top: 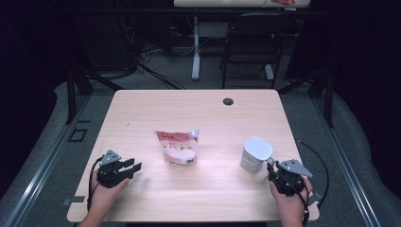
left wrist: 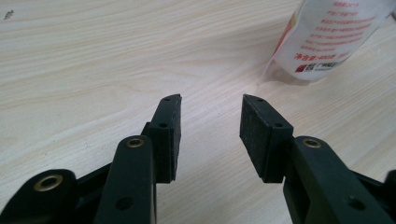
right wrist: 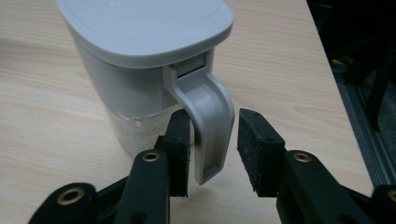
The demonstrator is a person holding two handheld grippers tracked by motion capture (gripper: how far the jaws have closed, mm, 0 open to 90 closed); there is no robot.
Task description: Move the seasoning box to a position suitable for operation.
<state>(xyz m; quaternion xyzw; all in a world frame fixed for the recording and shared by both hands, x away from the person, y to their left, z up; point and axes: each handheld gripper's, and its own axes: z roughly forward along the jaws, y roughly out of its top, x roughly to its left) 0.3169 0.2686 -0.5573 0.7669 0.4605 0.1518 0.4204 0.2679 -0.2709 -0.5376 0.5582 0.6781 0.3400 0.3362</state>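
I am bracketing the curved grey plastic handle point(right wrist: 211, 126) of the white lidded jug point(top: 255, 154) with my right gripper point(right wrist: 212, 140), jaws part open around it and the right pad not yet pressing, so a squeeze should give me a lifting hold. My left gripper point(left wrist: 210, 126) is waiting, jaws part open on nothing, near the pink-and-white spouted refill pouch point(top: 178, 147) lying mid-table. The pale wood-grain table point(top: 142, 109) is standing in a dim room with a black chair point(top: 250, 42) behind.

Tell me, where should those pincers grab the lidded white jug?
By its handle, coming from the person's side. The handle sticks out from the jug toward the right gripper, and it is slim enough to fit between the open jaws, which already straddle it.
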